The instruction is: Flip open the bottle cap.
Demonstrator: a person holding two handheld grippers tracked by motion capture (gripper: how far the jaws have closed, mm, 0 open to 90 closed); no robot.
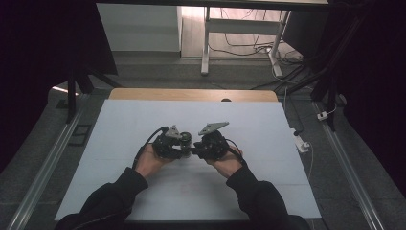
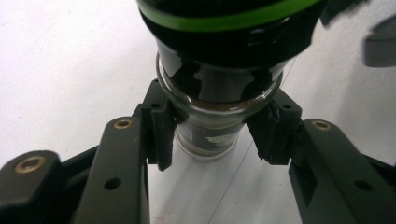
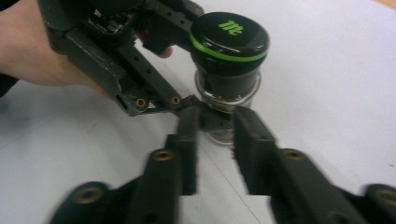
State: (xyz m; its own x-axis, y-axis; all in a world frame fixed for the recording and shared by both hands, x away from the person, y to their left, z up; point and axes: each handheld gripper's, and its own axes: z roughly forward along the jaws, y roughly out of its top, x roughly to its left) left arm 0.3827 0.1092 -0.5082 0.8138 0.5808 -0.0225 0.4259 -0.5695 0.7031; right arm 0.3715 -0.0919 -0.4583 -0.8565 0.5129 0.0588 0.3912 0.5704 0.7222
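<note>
Clear glossy glass jar (image 2: 212, 123), shiny black plastic lid (image 3: 229, 38), matt white table sheet (image 1: 249, 124), bare wood edge (image 1: 191, 94)

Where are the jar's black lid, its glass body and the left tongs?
black lid (image 3: 229, 41): right gripper view, top face beside the green logo.
glass body (image 2: 219, 100): left gripper view, clear shoulder below the lid.
left tongs (image 2: 217, 135): left gripper view, midway between the fingertips clamping the jar.
</note>
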